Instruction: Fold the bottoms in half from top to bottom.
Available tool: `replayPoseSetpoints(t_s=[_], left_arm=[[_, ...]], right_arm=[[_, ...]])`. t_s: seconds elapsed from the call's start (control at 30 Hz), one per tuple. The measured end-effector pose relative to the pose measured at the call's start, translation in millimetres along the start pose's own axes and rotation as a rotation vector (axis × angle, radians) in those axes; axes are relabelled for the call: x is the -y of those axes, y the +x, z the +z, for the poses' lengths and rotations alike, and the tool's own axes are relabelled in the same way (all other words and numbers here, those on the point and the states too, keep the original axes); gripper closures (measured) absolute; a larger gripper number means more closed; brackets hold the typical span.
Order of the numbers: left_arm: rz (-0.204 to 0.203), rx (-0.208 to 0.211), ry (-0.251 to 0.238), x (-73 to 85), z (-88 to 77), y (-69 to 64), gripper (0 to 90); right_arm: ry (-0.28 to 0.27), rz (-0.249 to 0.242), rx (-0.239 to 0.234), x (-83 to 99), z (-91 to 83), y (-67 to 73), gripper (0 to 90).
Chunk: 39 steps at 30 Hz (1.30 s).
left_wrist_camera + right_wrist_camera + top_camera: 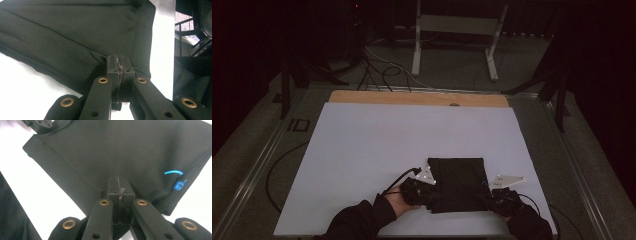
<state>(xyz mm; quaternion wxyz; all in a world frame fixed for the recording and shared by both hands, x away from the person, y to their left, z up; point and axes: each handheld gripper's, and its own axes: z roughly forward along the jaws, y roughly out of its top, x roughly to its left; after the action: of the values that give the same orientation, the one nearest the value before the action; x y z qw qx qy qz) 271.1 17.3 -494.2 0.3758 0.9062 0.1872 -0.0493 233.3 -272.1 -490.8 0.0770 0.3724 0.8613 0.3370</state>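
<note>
Handling a folded black garment [458, 182] on the white table [362, 150], near edge, right of centre. It lies flat as a rough rectangle, only slightly longer front-to-back than wide, so the long axis runs away from the person; far edge is square and tidy, near edge is bunched where the grippers bite. Judgement: soft, light, limp knit, several layers thick. It will sag and drape the moment it lifts, no stiffness to rely on, not fragile, low slip risk against the pads.

Left gripper [419, 190] is clenched on the near-left corner; in the left gripper view the jaws are pinched tight with cloth [75, 37] puckering into them beside a stitched hem. Right gripper [502, 196] is clamped on the near-right corner, fabric [120, 150] drawn into its closed jaws, blue printed logo [178, 185] just beside it.

Best hold: both near corners at the hemmed edge, all layers caught, as now.
</note>
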Motion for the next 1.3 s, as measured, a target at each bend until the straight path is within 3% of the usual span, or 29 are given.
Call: replayPoseSetpoints(t_s=[0.4, 0.57, 0.7, 0.93, 1.07, 1.3], left_arm=[[-0.011, 0.009, 0.008, 5.7, 3.2, 0.2, 89.0], [-0.006, 0.006, 0.009, 4.8, 2.8, -0.4, 87.6], [-0.012, 0.018, -0.001, 3.9, 1.2, 0.7, 81.8], [0.006, 0.023, -0.028, 0.0, -3.6, -2.5, 61.0], [0.011, 0.029, -0.034, -1.8, -3.5, -4.8, 51.2], [-0.006, 0.044, -0.041, -4.7, -4.5, -4.9, 34.4]], right_arm=[[0.028, -0.035, 0.003, 3.1, 4.6, 5.6, 90.0], [0.024, -0.027, 0.002, 2.3, 4.5, 4.6, 90.0], [0.006, -0.026, 0.007, 1.5, 2.8, 3.6, 87.0], [-0.02, -0.019, 0.018, -0.9, 0.2, 2.9, 78.6], [-0.034, -0.008, 0.024, -2.5, -0.6, 1.4, 69.8], [-0.063, 0.004, -0.001, -5.3, 0.1, 0.6, 39.9]])
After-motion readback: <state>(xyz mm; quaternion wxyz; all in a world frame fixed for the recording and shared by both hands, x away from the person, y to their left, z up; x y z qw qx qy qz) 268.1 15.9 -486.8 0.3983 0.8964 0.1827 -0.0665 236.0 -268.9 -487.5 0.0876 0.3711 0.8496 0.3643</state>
